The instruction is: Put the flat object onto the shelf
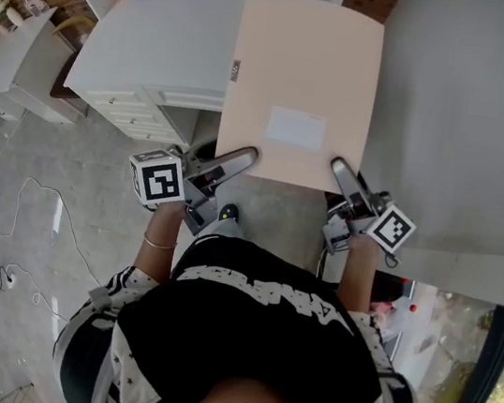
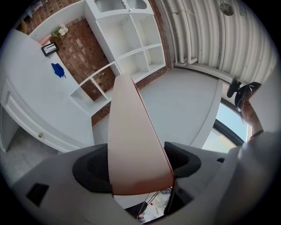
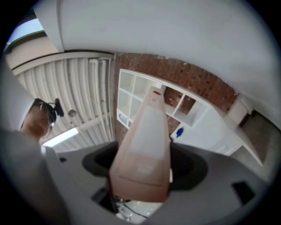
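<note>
two lower corners of the flat pink envelope point(image 1: 301, 80) are clamped: left tool point(image 1: 240, 158) on the left, right tool point(image 1: 341, 168) on the right; white shelf point(image 2: 140, 50) upper centre.

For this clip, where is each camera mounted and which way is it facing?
Head view: on the person's head, facing steeply down at the flat object held by the left gripper and right gripper; arms and torso show.
Left gripper view: on the left gripper, facing along its fingers toward the white shelf.
Right gripper view: on that gripper, likewise facing the shelf.
Shared: all three show the flat object clamped.
</note>
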